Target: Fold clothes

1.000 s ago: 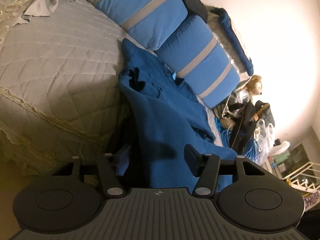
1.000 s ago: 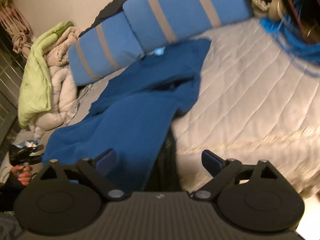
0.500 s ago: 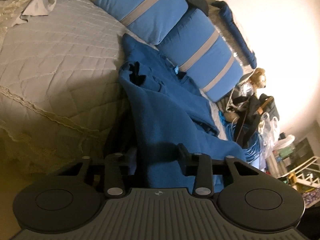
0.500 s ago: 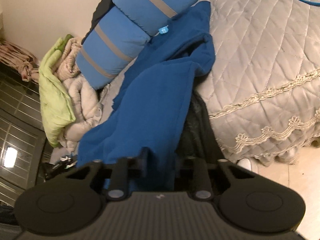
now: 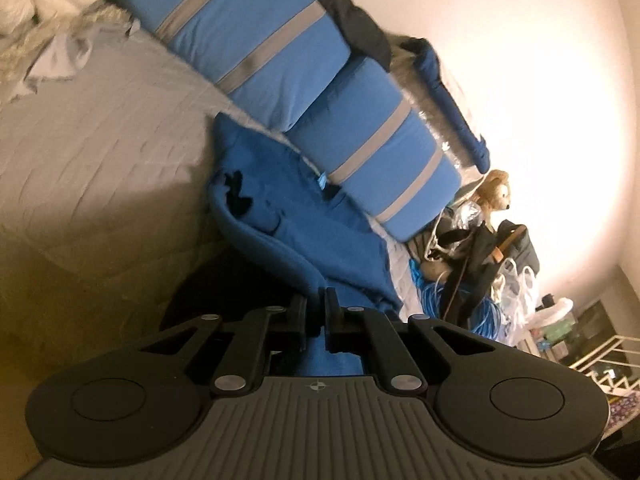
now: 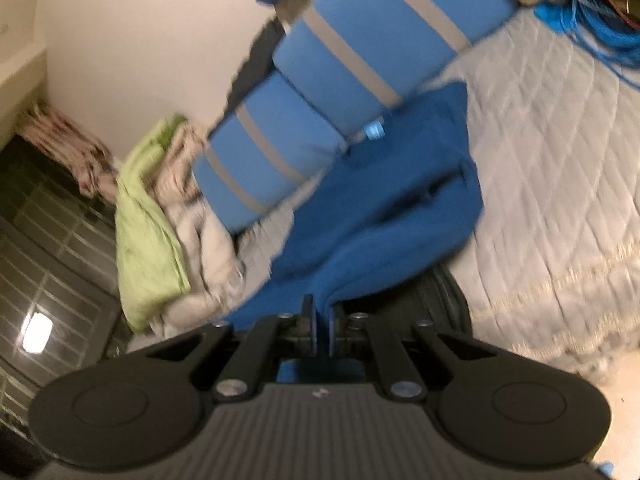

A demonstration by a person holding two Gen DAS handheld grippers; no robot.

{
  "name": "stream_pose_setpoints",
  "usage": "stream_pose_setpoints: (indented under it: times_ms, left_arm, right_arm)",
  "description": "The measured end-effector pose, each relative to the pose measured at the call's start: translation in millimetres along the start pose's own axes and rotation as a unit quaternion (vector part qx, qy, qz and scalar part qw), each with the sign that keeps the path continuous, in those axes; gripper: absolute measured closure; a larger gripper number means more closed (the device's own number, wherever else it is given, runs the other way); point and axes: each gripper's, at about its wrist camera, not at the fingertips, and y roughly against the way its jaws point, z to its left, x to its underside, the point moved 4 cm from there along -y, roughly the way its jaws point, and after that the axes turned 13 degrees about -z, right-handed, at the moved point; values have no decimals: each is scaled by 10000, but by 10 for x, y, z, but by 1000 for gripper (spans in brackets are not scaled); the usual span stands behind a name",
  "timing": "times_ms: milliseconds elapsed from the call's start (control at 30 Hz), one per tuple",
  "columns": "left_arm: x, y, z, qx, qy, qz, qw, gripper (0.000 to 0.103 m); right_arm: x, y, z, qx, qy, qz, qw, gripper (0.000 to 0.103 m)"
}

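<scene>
Jaws of left gripper (image 5: 316, 312) and right gripper (image 6: 320, 324), open a second ago, now pinched on blue garment's (image 5: 296, 216) hem at bed (image 5: 100, 152) edge; lift possible.

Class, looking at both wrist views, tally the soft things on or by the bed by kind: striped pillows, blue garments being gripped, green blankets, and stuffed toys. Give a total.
Striped blue pillows: 2
Blue garment, gripped by the left gripper and right gripper: 1
Green blanket: 1
Stuffed toy: 1
Total: 5
</scene>
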Motion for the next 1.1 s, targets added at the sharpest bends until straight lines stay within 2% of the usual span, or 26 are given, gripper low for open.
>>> stream_pose_setpoints:
  times_ms: [133, 233, 633, 933, 1100]
  left_arm:
    - [-72, 8, -85, 62, 77, -160, 9998, 96]
    - [-115, 10, -143, 82, 100, -282, 9995, 96]
    - [-314, 160, -520, 262, -188, -769, 9965, 97]
    - [-221, 438, -739, 267, -232, -864, 9956, 97]
    - [-243, 287, -620, 183, -21, -832, 9964, 97]
  right_arm:
    - [-225, 9, 105, 15, 24, -296, 9996, 97]
    - [-322, -21, 142, 58, 51, -361, 9993, 97]
    - [-391, -129, 435, -214, 103, -187, 9995, 98]
    - [-425, 135, 555, -161, 110, -477, 9987, 98]
    - [-519, 239, 507, 24, 35, -699, 9975, 98]
